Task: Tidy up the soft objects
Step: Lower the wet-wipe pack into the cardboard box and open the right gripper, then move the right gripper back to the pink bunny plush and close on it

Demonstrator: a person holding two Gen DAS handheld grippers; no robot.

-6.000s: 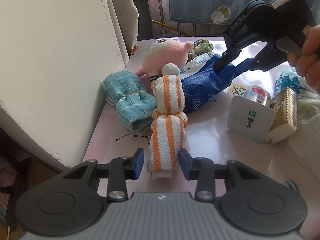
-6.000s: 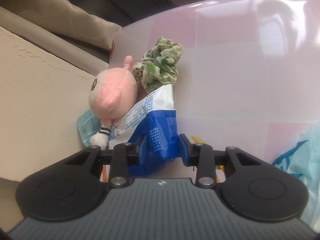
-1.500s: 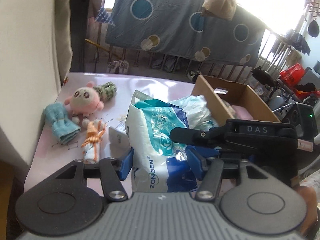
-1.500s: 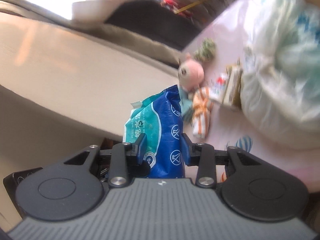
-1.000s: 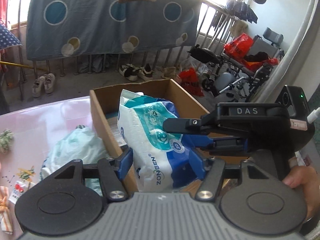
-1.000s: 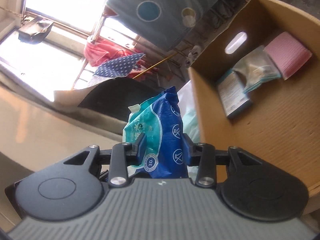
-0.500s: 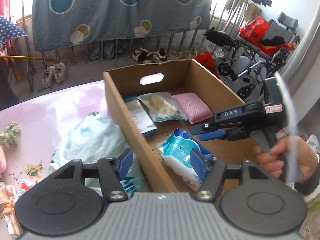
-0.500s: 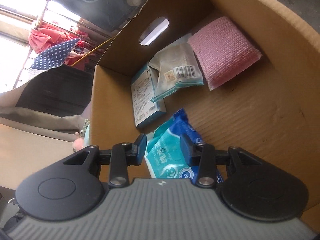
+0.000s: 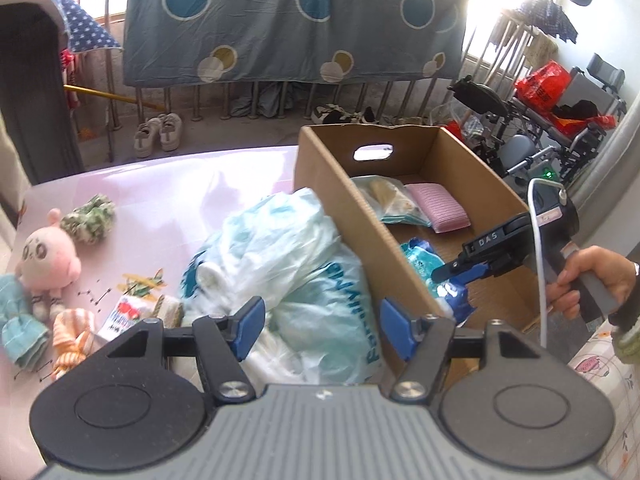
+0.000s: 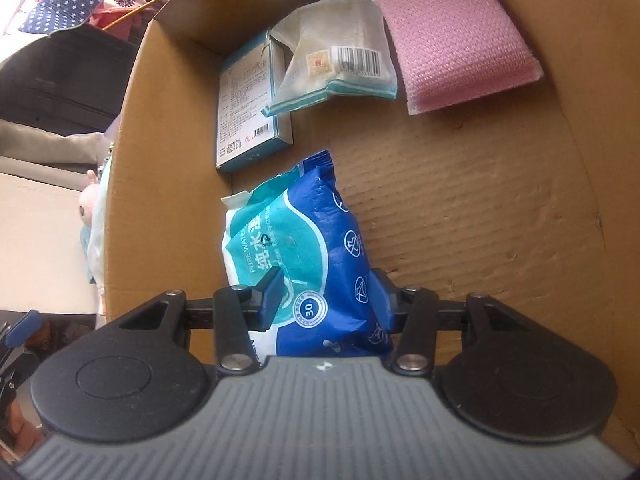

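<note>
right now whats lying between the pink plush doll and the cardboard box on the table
In the left wrist view, a crumpled white and teal plastic bag lies between the pink plush doll and the cardboard box, pressed against the box's near wall.

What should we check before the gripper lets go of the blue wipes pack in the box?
1. Wipes pack is inside the cardboard box: ok.
2. Pack rests on the box floor: cannot tell; its lower end is hidden by the right gripper.
3. Right gripper's fingers are at the pack's sides: ok.
4. Pack sits clear of the pink sponge and the flat carton: ok.
5. Left gripper is open, empty and outside the box: ok.
6. Pink plush and striped cloth are packed: not ok, they lie on the table.
</note>
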